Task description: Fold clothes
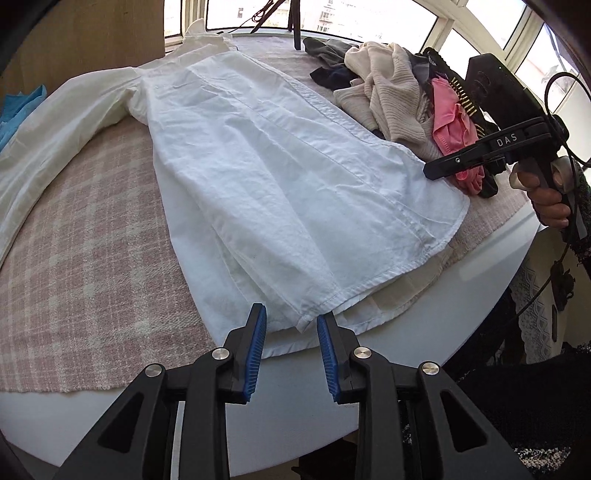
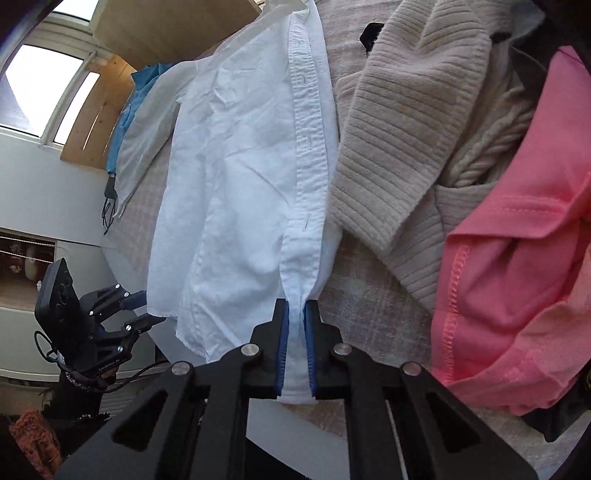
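Observation:
A white button-up shirt (image 1: 280, 166) lies spread flat on the table, collar at the far end, one sleeve (image 1: 55, 140) stretched out to the left. My left gripper (image 1: 291, 314) is open at the near hem, with a hem corner lying between its blue pads (image 1: 255, 350) and nothing pinched. In the right wrist view, my right gripper (image 2: 295, 332) is shut on the lower end of the shirt's (image 2: 229, 192) buttonhole strip, white cloth pressed between the pads. A hand holds the right gripper (image 1: 430, 171) at the shirt's right edge. The left gripper (image 2: 147, 306) shows open at the left.
A pink plaid cloth (image 1: 81, 236) covers the round white table (image 1: 424, 332). A pile with a beige knit sweater (image 2: 402, 122), a pink garment (image 2: 517, 236) and dark clothes (image 1: 332, 74) sits right of the shirt. A blue garment (image 1: 14, 114) lies far left, beside a wooden panel (image 1: 92, 33).

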### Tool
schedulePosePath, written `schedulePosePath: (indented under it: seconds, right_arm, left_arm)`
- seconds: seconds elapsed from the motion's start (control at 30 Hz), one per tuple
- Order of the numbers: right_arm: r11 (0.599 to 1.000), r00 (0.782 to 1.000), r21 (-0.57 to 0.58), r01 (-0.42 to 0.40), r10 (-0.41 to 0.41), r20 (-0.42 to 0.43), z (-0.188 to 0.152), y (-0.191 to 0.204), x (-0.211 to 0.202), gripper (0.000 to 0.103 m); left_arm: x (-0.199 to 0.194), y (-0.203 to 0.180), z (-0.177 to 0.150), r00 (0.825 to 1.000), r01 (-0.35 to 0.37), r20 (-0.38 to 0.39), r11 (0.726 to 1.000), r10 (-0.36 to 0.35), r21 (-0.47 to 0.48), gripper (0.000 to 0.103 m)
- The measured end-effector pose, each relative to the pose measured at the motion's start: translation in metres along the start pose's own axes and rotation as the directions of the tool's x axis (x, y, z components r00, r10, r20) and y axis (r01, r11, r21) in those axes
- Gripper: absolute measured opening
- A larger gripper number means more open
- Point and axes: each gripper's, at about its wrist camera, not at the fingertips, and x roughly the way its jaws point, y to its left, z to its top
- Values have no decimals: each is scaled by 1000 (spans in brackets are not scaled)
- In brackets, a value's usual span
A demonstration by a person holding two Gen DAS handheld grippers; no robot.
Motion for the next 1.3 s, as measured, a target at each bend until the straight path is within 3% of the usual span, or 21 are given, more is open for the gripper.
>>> schedulePosePath:
  seconds: [0.07,0.17,0.27,0.47,0.57,0.67,0.8,1.03,1.13,1.27,1.3]
  right_arm:
    - [1000,1000,-17,19,-20,-11,-4,3,3,12]
    - [1000,1000,-25,16,-17,-18,-6,7,9,14]
    - [1000,1000,-29,-5,5,-7,-7,14,9,6]
    - [998,996,-52,-24,28,84,-6,39,-39,5]
    - [996,997,-88,30,-24,71,-7,48,-27,5]
    - [989,994,-97,108,-107,17,-11,47,6,5]
    - [989,991,-64,136,-136,5,-16,34,13,5]
    - [983,986,-83,163,-165,-9,-15,30,4,7]
    - [979,985,-113,167,-170,-13,-5,41,-18,12]
    - [973,985,-173,151,-134,109,34,63,-75,14]
    - [971,982,-186,151,-125,145,49,68,-88,21]
  left_arm:
    - [-1,-1,1,1000,-22,9,1000,22,5,26]
    - [6,3,1,1000,-13,-14,999,13,-30,2]
    - [-8,3,3,1000,-5,8,999,5,-40,2]
    - [-89,5,11,991,-53,117,998,58,-45,2]
    - [-75,10,11,993,-69,91,996,73,-54,2]
    - [-28,19,2,994,-106,-11,991,105,-79,2]
    - [3,17,-9,995,-83,-65,993,77,-82,2]
    - [3,10,-10,996,-69,-66,996,65,-55,2]
    - [-6,8,-16,992,-76,-98,997,73,-21,9]
    - [-40,18,-26,991,-77,-111,996,72,-38,9]
    - [-48,20,-22,993,-74,-97,996,69,-56,9]
